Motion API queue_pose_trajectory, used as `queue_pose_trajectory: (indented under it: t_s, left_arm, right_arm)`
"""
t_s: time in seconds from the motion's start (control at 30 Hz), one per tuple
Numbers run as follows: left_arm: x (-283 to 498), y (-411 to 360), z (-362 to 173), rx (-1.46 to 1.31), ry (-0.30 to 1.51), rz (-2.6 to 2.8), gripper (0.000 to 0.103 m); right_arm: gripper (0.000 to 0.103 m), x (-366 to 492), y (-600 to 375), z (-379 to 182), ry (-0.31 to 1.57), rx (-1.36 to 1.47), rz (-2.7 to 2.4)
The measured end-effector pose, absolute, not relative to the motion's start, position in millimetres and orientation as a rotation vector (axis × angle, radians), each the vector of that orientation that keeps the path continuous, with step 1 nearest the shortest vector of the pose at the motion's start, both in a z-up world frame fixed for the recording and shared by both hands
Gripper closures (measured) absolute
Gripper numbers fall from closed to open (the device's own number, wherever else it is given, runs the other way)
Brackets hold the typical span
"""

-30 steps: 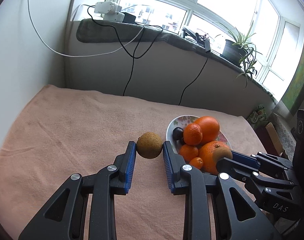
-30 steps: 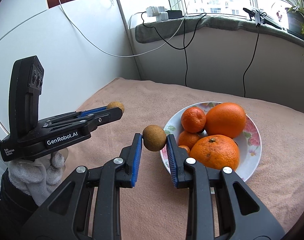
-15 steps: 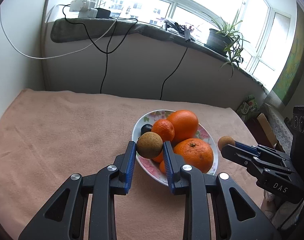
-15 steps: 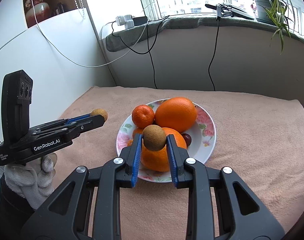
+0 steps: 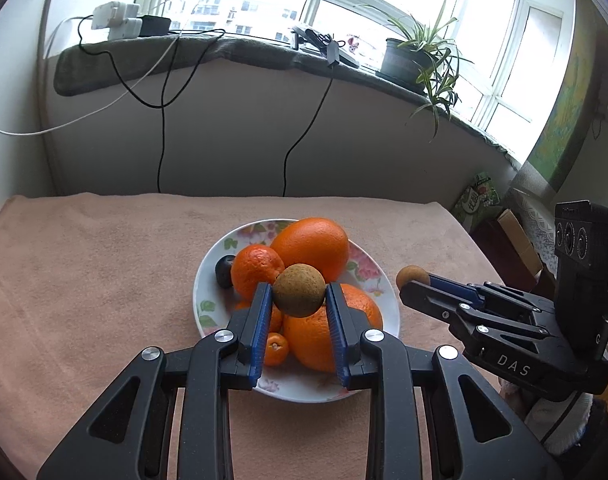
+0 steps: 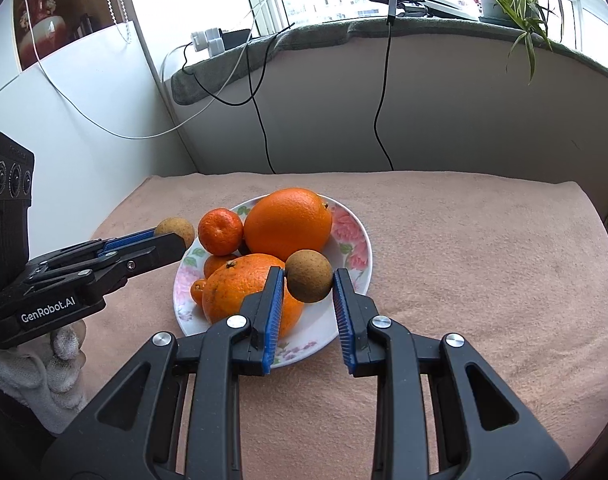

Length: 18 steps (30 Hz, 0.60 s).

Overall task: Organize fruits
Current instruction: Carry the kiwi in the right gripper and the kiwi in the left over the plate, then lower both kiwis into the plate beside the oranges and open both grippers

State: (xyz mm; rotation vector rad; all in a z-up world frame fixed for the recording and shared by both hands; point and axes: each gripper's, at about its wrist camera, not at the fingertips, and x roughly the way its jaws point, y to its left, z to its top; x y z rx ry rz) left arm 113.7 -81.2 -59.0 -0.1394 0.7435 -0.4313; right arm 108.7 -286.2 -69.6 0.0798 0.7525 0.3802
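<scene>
A floral plate (image 5: pixel 378 276) (image 6: pixel 358 240) on the pink cloth holds two large oranges (image 5: pixel 310 242), tangerines (image 5: pixel 255 264), a small kumquat (image 5: pixel 275 348) and a dark plum (image 5: pixel 223 270). My left gripper (image 5: pixel 299 294) is shut on a small brown round fruit (image 5: pixel 299 290), held above the plate's near side. My right gripper (image 6: pixel 308 278) is shut on another brown round fruit (image 6: pixel 308 276), over the plate's right part. Each gripper shows in the other's view, the right one (image 5: pixel 414 278) right of the plate, the left one (image 6: pixel 173 234) at its left rim.
The pink cloth (image 5: pixel 83 280) covers the table up to a grey wall with hanging black cables (image 5: pixel 161 140). A windowsill holds power strips (image 5: pixel 115 20) and a potted plant (image 5: pixel 420 56). Boxes (image 5: pixel 516 236) stand off the table's right side.
Both grippers have swung toward the plate with their brown fruits. The left one now hangs over the plate's near side and the right one over its right part.
</scene>
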Motion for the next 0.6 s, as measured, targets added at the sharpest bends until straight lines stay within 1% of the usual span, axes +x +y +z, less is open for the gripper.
queue_pose_trajectory:
  t_s: [0.3, 0.6]
  left_arm:
    - [120.3, -105.8, -57.5, -0.104, 0.754, -0.458, 0.077]
    - [123.6, -114.2, -58.0, -0.091, 0.762, -0.463, 0.077]
  right_arm:
    - [0.077, 120.2, -291.0, -76.2, 0.766, 0.081, 0.377]
    - [0.077, 126.4, -288.5, -79.9, 0.773, 0.074, 0.392]
